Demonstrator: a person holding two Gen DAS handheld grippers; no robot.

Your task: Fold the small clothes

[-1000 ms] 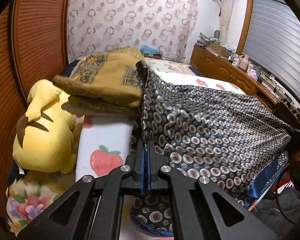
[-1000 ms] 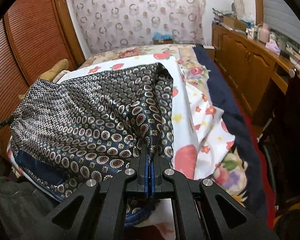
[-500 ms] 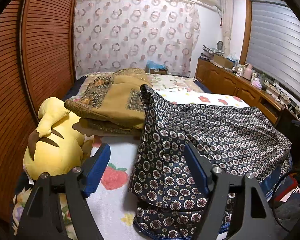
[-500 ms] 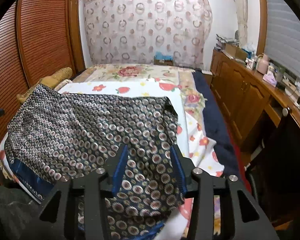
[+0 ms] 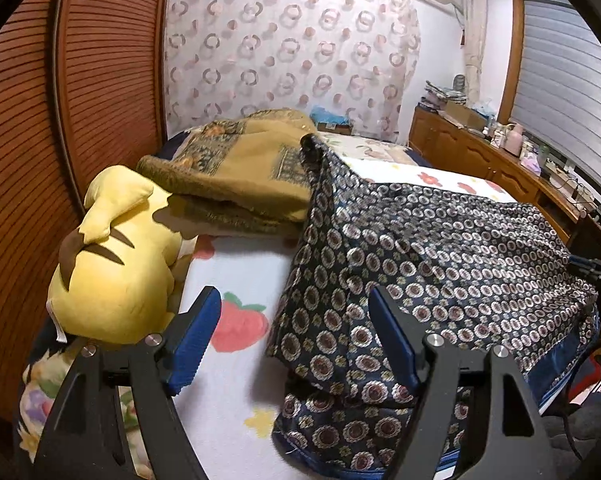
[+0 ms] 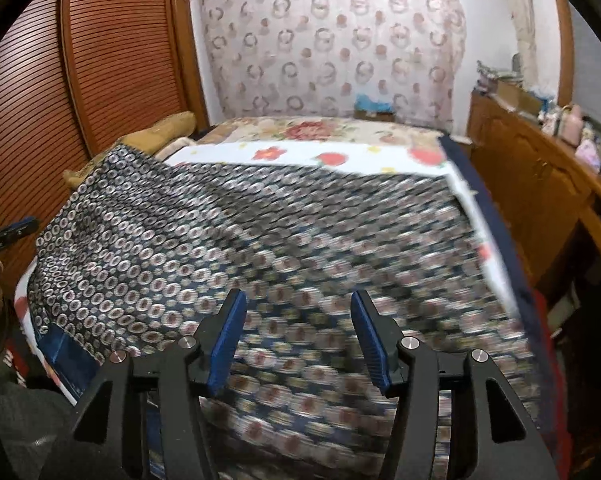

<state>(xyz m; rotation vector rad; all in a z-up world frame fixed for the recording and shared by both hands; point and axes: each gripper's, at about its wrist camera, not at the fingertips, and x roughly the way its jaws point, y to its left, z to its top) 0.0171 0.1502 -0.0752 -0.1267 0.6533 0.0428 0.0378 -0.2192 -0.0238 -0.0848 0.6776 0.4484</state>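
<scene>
Having let go, both the left gripper (image 5: pixel 294 342) and right gripper (image 6: pixel 298 338) now stand apart over the patterned garment (image 5: pixel 440 264), the right's jaws just widening. Through the blur, the fold looks laid down on the bed (image 5: pixel 236 272).

Both wrist cams sit low at the bed's (image 5: pixel 236 264) near edge, tilted down, facing the curtain (image 5: pixel 292 52). Left view is close over the patterned garment's (image 5: pixel 440 264) left edge, right view over its right half. Shared: garment, bed, curtain, cabinets (image 6: pixel 524 176).

Bare strawberry-print sheet (image 5: pixel 236 272) leaves a lane between yellow plush toy (image 5: pixel 116 256) and patterned garment (image 5: pixel 420 264); folded tan blanket (image 5: pixel 244 176) blocks its far end, wooden cabinets (image 6: pixel 540 184) flank bed's right.
</scene>
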